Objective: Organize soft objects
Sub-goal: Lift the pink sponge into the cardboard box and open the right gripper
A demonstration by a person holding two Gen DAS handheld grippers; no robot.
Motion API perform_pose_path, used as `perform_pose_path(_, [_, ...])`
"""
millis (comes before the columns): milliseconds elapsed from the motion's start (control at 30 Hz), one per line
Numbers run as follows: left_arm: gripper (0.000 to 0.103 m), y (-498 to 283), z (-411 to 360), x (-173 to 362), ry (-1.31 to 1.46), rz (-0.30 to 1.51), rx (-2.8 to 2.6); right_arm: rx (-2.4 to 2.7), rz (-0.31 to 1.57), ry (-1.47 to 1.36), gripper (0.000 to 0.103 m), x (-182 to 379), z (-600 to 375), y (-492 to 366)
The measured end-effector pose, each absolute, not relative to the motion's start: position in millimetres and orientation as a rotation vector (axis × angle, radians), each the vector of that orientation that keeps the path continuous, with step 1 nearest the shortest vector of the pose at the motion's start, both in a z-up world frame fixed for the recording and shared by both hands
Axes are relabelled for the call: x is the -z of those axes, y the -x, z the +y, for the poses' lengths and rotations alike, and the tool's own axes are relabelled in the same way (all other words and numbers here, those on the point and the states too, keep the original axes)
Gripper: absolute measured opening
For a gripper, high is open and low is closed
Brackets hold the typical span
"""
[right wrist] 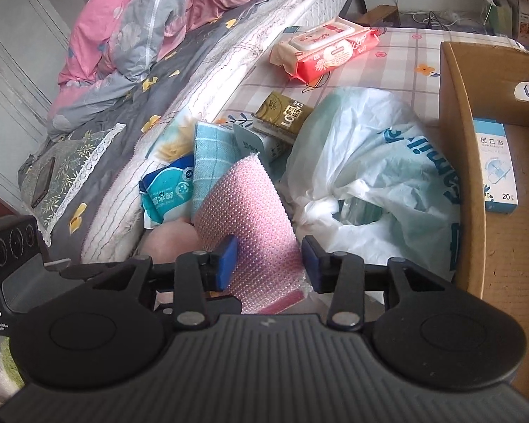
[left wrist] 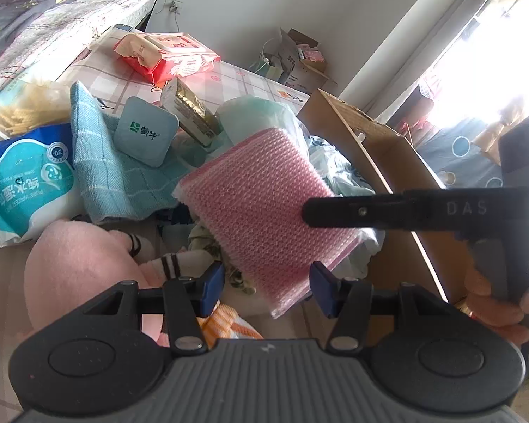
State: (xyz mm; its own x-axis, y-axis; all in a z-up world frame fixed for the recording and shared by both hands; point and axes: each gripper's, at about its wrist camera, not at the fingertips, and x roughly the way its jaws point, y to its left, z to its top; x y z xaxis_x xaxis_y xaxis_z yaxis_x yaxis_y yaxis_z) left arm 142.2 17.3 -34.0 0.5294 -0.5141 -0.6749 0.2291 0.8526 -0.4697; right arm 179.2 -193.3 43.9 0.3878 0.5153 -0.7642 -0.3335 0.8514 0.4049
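Left tongs [left wrist: 267, 282] are released: the pink bubble-wrap pouch [left wrist: 250, 204] sits between the blue pads, with the left pad clear of it. The pouch also fills the gap of your right tongs [right wrist: 269, 257]. One black finger lies across its face, but I can't tell if those pads actually press. The pouch stands tilted above the pile, beside the cardboard box [left wrist: 381, 141].

My read is that you're mid hand-off or regrip.
- Get one firm pinch on it before the other side lets go.
- Bite in from the edge, because the film is slick and springy and a shallow bite will probably slide off.
- Keep the curl and don't crush the bubbles.
- Lift it clear of the box wall before you swing over.

Just under the tongs there's an orange striped cloth [left wrist: 225, 320], some striped socks [left wrist: 169, 264] and a pink fleecy lump [left wrist: 77, 264]. All of it is limp, so it could snag.

Further out:
- A teal checked cloth [left wrist: 98, 162], woven and draped.
- A glossy blue wipes pack [left wrist: 21, 183].
- A rounded-square teal box [left wrist: 146, 130], which looks rigid.
- A knotted white plastic bag [right wrist: 370, 162], thin and crinkly.
- A gold tissue pack [right wrist: 282, 112].

In the box there's a small flat carton [right wrist: 493, 165]. At the far end a red wipes pack [left wrist: 169, 56] sits on the plaid surface [left wrist: 229, 81]. The bed [right wrist: 123, 35] runs alongside.
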Motion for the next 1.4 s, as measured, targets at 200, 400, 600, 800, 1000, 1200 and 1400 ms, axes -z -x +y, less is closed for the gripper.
perform_pose_path(200, [0.055,-140,13,26,0.305,0.886,0.435,-0.578,1.065,-0.275,0.037,-36,-198,-184])
perform_pose_path(400, [0.055,-131,19,13,0.306,0.852,0.436,-0.619,1.067,-0.371,0.034,-41,-206,-182])
perform_pose_path(600, [0.057,-114,17,-16,0.281,0.779,0.452,-0.676,1.024,-0.461,0.033,-60,-222,-170])
perform_pose_path(800, [0.058,-117,-8,-44,0.236,0.721,0.517,-0.664,0.949,-0.551,0.033,-80,-259,-158])
perform_pose_path(1000, [0.058,-150,-68,-60,0.167,0.724,0.632,-0.565,0.862,-0.632,0.032,-90,-326,-156])
perform_pose_path(1200, [0.059,-208,-148,-57,0.100,0.756,0.703,-0.422,0.835,-0.737,0.032,-78,-402,-181])
perform_pose_path(1400, [0.060,-236,-173,-44,0.109,0.780,0.657,-0.269,0.902,-0.769,0.032,-44,-455,-239])
